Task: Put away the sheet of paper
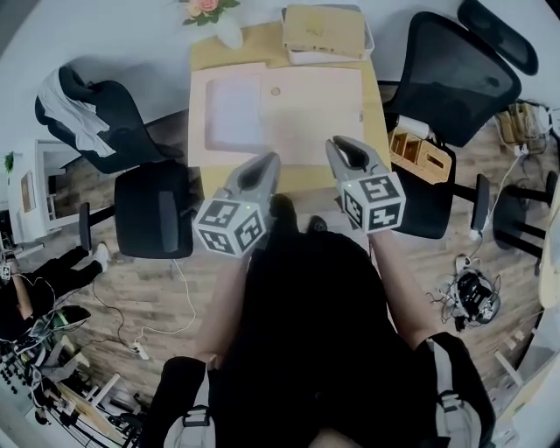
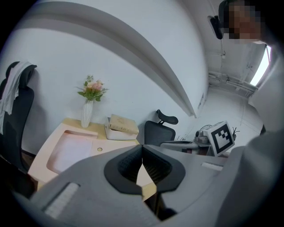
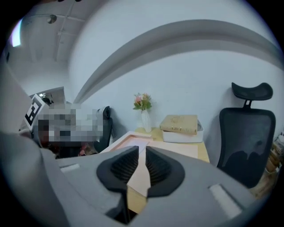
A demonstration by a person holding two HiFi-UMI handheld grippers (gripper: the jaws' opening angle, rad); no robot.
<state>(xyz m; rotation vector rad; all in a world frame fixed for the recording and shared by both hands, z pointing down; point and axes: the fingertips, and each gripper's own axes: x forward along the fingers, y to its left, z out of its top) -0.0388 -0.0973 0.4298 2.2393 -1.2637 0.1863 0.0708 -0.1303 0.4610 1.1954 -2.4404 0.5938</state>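
A pale pink folder (image 1: 311, 114) lies open on the wooden table (image 1: 293, 179). In its left half rests a white sheet of paper (image 1: 234, 112). Both grippers hover at the table's near edge, short of the folder. My left gripper (image 1: 271, 160) has its jaws pressed together on nothing. My right gripper (image 1: 338, 143) also holds nothing, with only a thin slit between its pads. The left gripper view shows its closed tips (image 2: 142, 148) in front of the sheet (image 2: 71, 150). In the right gripper view the tips (image 3: 141, 153) stand over the folder (image 3: 177, 148).
A vase of flowers (image 1: 220, 24) and a tan box on a white tray (image 1: 325, 35) stand at the table's far edge. Black office chairs stand at the left (image 1: 149, 219) and right (image 1: 455, 74). Wooden organisers (image 1: 418, 153) sit by the right chair. Cables (image 1: 472, 293) lie on the floor.
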